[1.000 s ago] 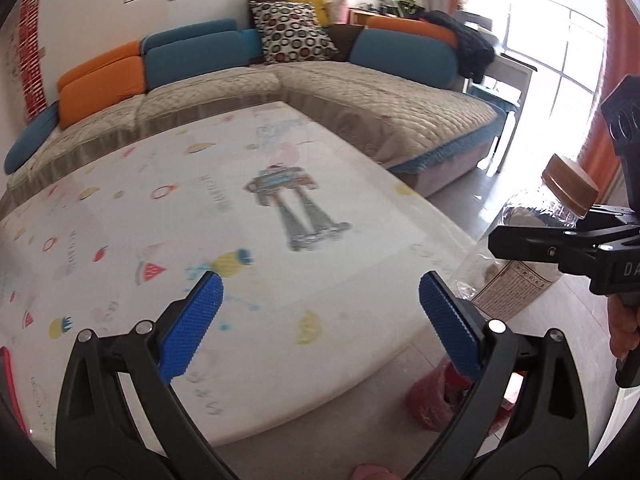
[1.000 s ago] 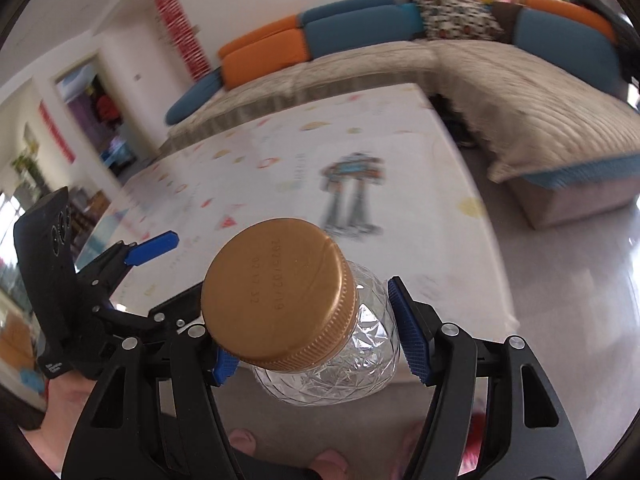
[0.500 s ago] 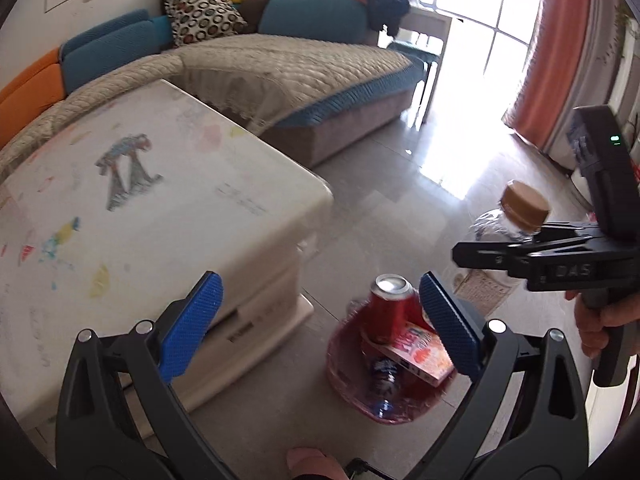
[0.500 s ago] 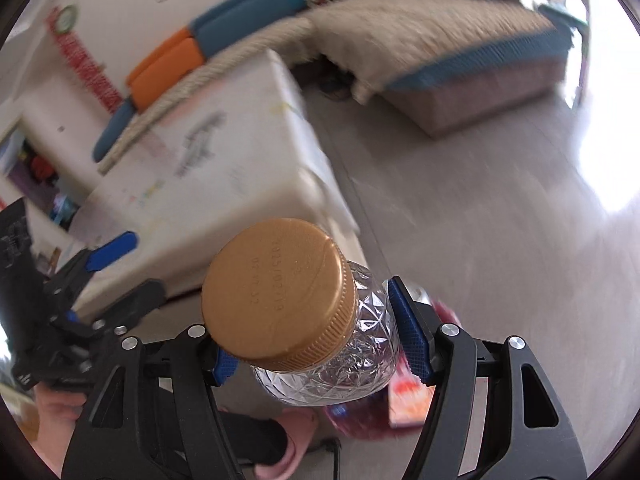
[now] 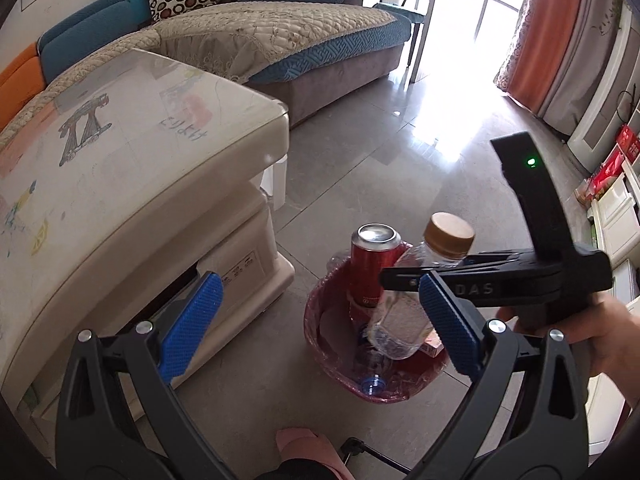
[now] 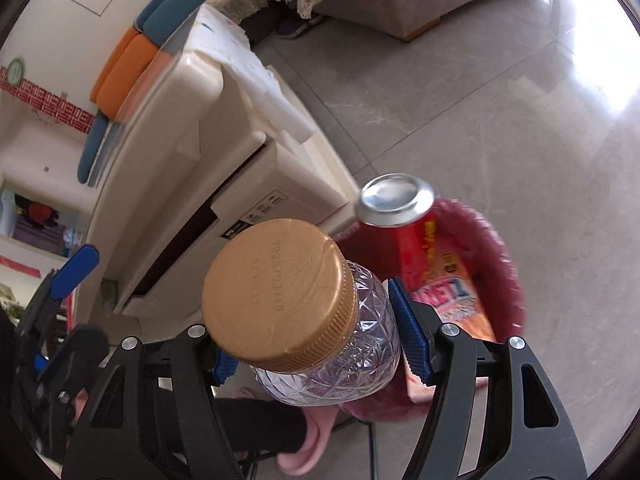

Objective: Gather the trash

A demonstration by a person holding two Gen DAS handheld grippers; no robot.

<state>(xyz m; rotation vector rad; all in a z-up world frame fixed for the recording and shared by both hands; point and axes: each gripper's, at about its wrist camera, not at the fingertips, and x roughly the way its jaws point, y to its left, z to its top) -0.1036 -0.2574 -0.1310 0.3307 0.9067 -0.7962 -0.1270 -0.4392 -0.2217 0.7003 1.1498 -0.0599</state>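
Right tool (image 6: 316, 346): blue pads clamped on neck of clear plastic bottle (image 6: 332, 356) with gold cap, held above red bin (image 5: 320, 320) on the floor. Bin contents: red can (image 5: 374, 268), flat printed box (image 6: 456, 304), second bottle (image 5: 372, 376). Left tool (image 5: 316, 324): spread wide, holding nothing, beside cream counter (image 5: 132, 168).

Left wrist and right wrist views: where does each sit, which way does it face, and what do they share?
Left wrist: on the open, empty left gripper, facing down at floor, coffee table and red bin; the right hand and a pink slipper show.
Right wrist: behind the right gripper, aimed down past its clear bottle at the bin; the left gripper shows at left.
Shared: bin, red can, bottle, table.
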